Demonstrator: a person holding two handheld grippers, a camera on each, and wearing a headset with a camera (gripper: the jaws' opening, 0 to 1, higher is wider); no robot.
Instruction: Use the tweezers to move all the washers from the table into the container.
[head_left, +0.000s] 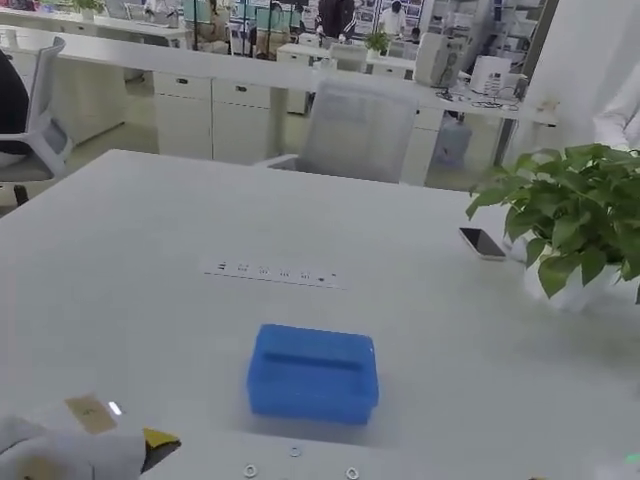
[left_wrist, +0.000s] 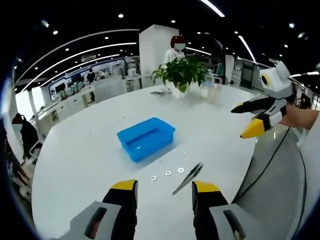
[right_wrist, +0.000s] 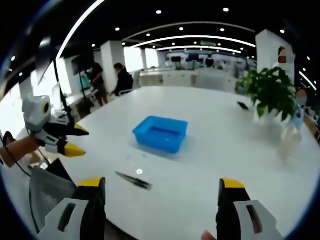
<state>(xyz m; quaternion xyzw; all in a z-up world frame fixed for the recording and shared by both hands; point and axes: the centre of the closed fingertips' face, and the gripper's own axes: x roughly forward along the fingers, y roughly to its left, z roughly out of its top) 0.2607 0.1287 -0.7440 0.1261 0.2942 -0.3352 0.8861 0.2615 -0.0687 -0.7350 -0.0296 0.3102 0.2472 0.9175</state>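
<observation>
A blue container (head_left: 312, 372) stands on the white table, with three small washers (head_left: 294, 452) just in front of it near the table's edge. In the left gripper view, washers (left_wrist: 168, 173) lie between the container (left_wrist: 146, 137) and the tweezers (left_wrist: 188, 178), which rest flat on the table. My left gripper (left_wrist: 165, 187) is open above the table edge, short of the tweezers. My right gripper (right_wrist: 161, 183) is open too, with the tweezers (right_wrist: 134, 180) ahead to its left and the container (right_wrist: 161, 133) beyond. Each gripper appears in the other's view: right gripper (left_wrist: 260, 117), left gripper (right_wrist: 60, 137). The left gripper's yellow tip (head_left: 158, 440) pokes in at the lower left.
A potted plant (head_left: 575, 215) stands at the table's right with a phone (head_left: 482, 243) beside it. A socket strip (head_left: 272, 272) is set in the table behind the container. An office chair (head_left: 360, 130) stands at the far edge. People stand farther back.
</observation>
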